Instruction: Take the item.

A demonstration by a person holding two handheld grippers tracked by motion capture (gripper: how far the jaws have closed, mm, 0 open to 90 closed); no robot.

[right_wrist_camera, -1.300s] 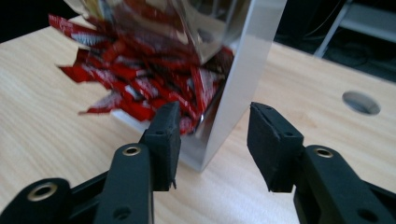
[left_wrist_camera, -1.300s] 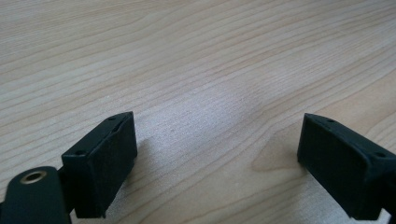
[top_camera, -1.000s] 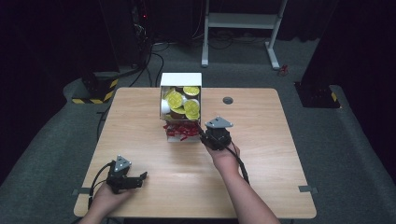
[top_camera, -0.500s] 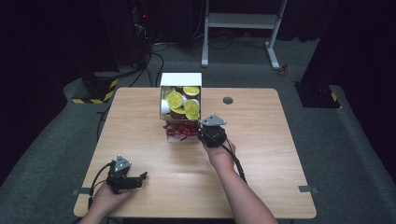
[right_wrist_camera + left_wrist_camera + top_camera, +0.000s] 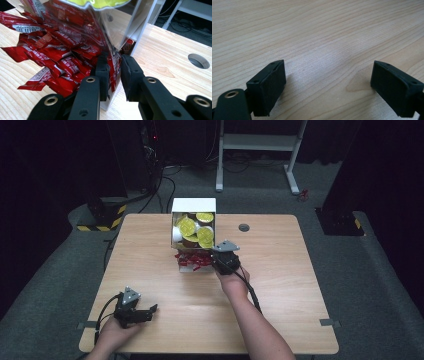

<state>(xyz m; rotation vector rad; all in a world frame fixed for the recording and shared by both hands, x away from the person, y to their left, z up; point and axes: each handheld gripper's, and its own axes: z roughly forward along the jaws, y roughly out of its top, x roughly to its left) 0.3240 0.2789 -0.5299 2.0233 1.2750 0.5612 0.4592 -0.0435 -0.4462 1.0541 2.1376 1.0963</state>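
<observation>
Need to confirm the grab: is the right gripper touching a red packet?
Touching. In the right gripper view, the right gripper, jaws just closing, pinches a red packet between its pads.

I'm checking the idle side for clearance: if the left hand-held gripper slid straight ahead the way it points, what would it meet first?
Probably nothing: ahead of the left hand-held gripper, jaws open, its view shows bare light wooden table. Depth beyond the frame is unclear.

Glossy red foil sachets (image 5: 57, 65) crinkle beside a clear, shiny plastic divider (image 5: 125, 27) on the matt, pale wood-grain counter (image 5: 317, 37).
</observation>
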